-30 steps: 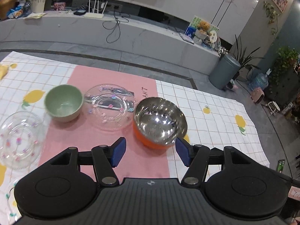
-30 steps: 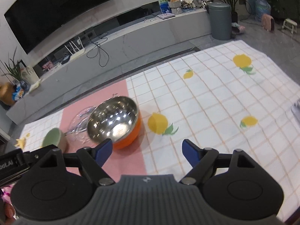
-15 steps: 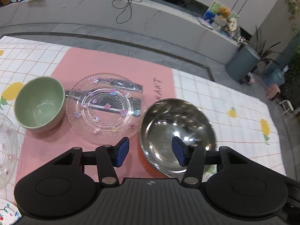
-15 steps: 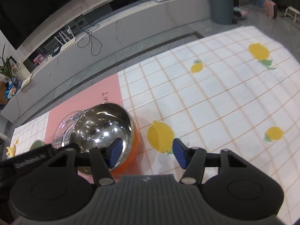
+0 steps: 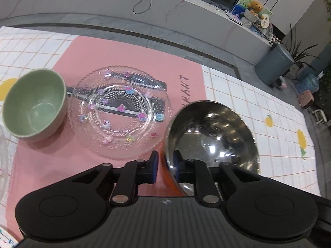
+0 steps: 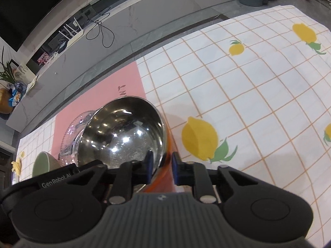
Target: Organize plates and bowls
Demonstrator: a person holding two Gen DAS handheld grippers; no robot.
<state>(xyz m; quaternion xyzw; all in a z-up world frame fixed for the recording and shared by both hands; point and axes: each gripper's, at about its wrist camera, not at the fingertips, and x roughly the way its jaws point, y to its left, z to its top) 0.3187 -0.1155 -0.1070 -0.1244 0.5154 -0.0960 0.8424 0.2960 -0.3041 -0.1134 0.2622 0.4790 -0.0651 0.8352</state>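
A steel bowl (image 5: 213, 136) with an orange outside sits at the right edge of the pink mat (image 5: 128, 53). My left gripper (image 5: 165, 167) is shut on its near left rim, one finger inside and one outside. My right gripper (image 6: 161, 167) is shut on the same steel bowl (image 6: 122, 132) at its near right rim. A clear glass plate (image 5: 120, 111) with small coloured flowers lies left of the bowl. A green bowl (image 5: 34, 105) stands left of the plate; it also shows in the right wrist view (image 6: 42, 165).
A second clear plate's edge (image 5: 3, 165) shows at the far left. The lemon-print checked cloth (image 6: 258, 95) stretches to the right of the bowl. Beyond the table's far edge is a grey floor and a long low cabinet (image 5: 124, 6).
Both grippers came down and forward onto the steel bowl and closed on its rim, left and right. The bowl now looks tilted.
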